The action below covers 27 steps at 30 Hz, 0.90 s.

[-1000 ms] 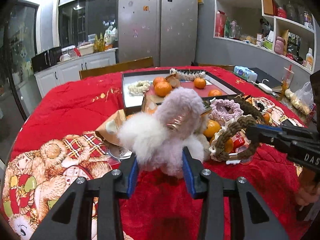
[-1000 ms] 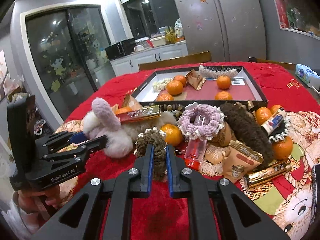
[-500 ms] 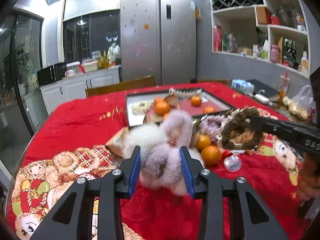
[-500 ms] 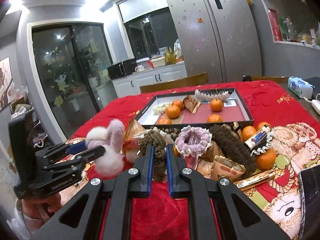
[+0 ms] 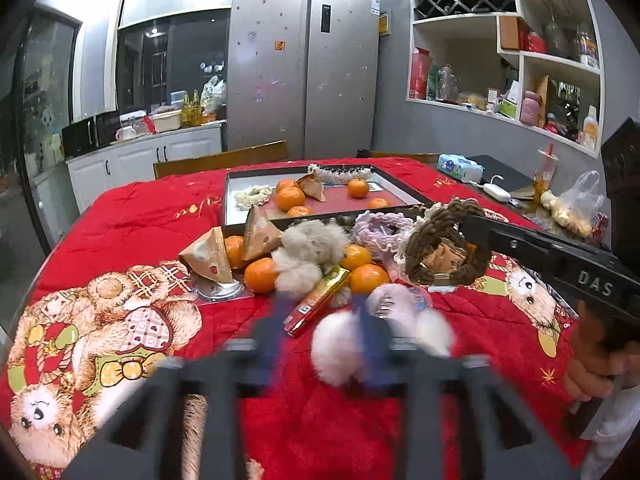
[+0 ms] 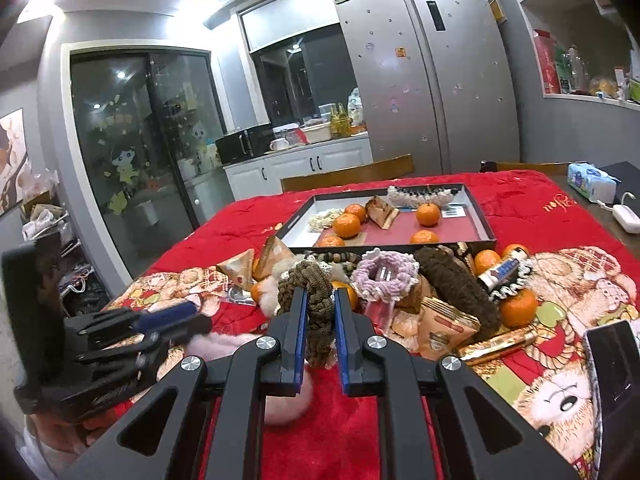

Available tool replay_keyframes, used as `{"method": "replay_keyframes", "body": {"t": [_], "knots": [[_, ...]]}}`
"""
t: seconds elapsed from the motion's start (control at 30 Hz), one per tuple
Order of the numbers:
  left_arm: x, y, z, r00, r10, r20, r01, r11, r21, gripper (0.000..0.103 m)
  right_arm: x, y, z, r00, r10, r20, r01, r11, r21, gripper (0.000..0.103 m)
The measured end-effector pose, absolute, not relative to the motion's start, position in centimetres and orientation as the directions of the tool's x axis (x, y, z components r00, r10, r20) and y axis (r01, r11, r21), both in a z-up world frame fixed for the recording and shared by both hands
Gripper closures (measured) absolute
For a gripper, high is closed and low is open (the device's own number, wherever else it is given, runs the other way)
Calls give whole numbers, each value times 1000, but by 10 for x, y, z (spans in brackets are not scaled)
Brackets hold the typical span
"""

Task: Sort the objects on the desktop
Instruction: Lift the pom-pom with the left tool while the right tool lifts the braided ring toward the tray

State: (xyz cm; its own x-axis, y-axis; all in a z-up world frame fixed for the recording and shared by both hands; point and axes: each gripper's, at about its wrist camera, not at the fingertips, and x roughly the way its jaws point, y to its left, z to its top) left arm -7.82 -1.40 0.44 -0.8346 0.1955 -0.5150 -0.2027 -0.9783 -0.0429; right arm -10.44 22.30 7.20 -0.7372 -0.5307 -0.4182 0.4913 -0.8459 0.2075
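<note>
My left gripper [image 5: 320, 308] is blurred by motion; the pink fluffy scrunchie [image 5: 384, 332] lies around its right finger, outside the gap, so the grip looks lost. In the right wrist view the left gripper [image 6: 188, 316] is low at the left with the pink scrunchie [image 6: 224, 344] beneath it. My right gripper [image 6: 318, 300] is shut on a brown braided scrunchie [image 6: 316, 284] and holds it above the table; it also shows in the left wrist view [image 5: 444, 248]. A black tray [image 6: 482, 220] with tangerines stands behind the pile.
A pile of tangerines [image 5: 366, 278], triangular snack packs [image 5: 208, 254], a gold bar [image 5: 316, 300], a lilac scrunchie [image 6: 384, 276] and a dark brown scrunchie [image 6: 452, 280] lies on the red tablecloth. A tissue pack [image 6: 592, 184] and charger [image 6: 624, 216] sit far right.
Both grippers have pulled back and up from the pile. The pink scrunchie has slipped from between my left fingers to the right side. The right gripper kept the brown scrunchie.
</note>
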Motion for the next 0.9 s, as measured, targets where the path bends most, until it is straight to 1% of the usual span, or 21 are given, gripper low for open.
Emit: {"method": "replay_keyframes", "body": {"t": [0.1,0.27,0.43,0.57,0.77,0.8,0.83,0.87,0.9], "knots": [[-69,1,8,-828,241,-506,-265,-964,-24,39,-102,230,74,-750,-517,-412,475,-855,209,89],[-70,30,-2,-784,262,-563,-318,-948,1,39,-98,244,74,-762,-496,-416,449,-868,213,88],[-86,37,-12,-766,215,-606,-275,-961,7,39,-98,255,70,-763,-486,-426,431,-874,225,88],[-101,39,-19,-722,257,-643,-283,-957,-65,39,-100,262,66,-756,-496,-428,431,-868,245,88],[-116,49,-25,-719,237,-654,-271,-961,-50,39,-102,268,61,-748,-510,-424,437,-860,263,88],[-119,49,-28,-713,240,-659,-270,-961,-57,44,-104,269,59,-746,-512,-426,436,-859,269,88],[-124,48,-30,-708,236,-666,-264,-963,-61,62,-106,270,58,-743,-513,-430,433,-858,277,88],[-127,47,-33,-695,235,-680,-256,-964,-72,61,-107,271,56,-740,-515,-433,431,-857,283,88],[-128,43,-32,-695,255,-673,-256,-962,-100,62,-109,272,54,-737,-515,-438,427,-857,289,88]]}}
